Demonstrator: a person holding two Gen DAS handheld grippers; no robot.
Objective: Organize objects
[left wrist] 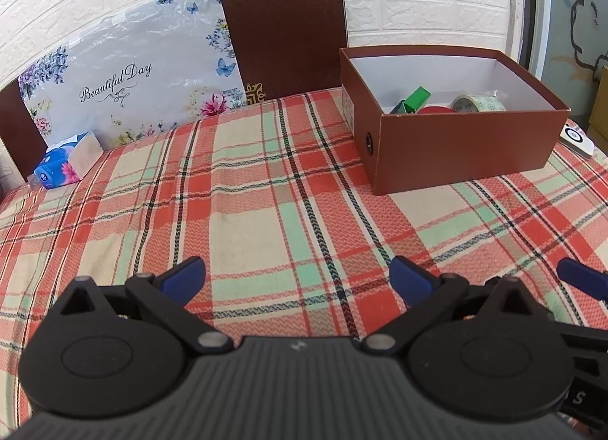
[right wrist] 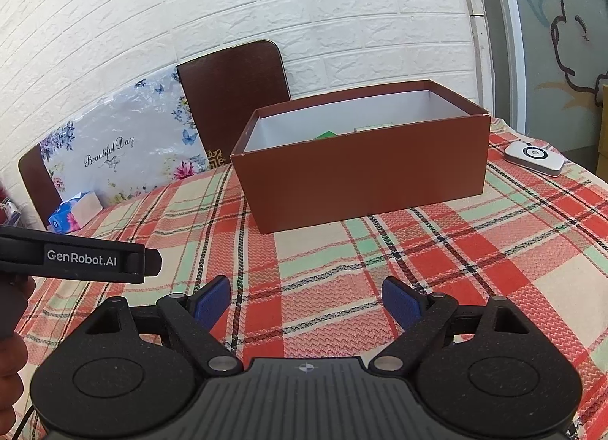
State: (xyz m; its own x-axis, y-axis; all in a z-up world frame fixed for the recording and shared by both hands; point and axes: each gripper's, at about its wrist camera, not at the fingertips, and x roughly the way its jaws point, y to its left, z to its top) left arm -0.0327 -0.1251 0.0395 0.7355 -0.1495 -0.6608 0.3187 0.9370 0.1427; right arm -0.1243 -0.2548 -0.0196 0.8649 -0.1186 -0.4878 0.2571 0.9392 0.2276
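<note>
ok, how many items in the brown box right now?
3 visible in the brown box: a green box at the left, a red thing in the middle, a tape roll at the right. The near wall may hide more.

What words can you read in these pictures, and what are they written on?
"Beautiful Day": on the flowery board leaning on the wall.
"GenRobot.AI": on the side of the left gripper, seen from the right wrist.
"S": one white letter on the right gripper's side, seen from the left wrist.
Box: the label on its end is too small to read.
Tissue pack: round logo, too blurred to read.
Gold sign on the brown board: a pattern, not readable.
</note>
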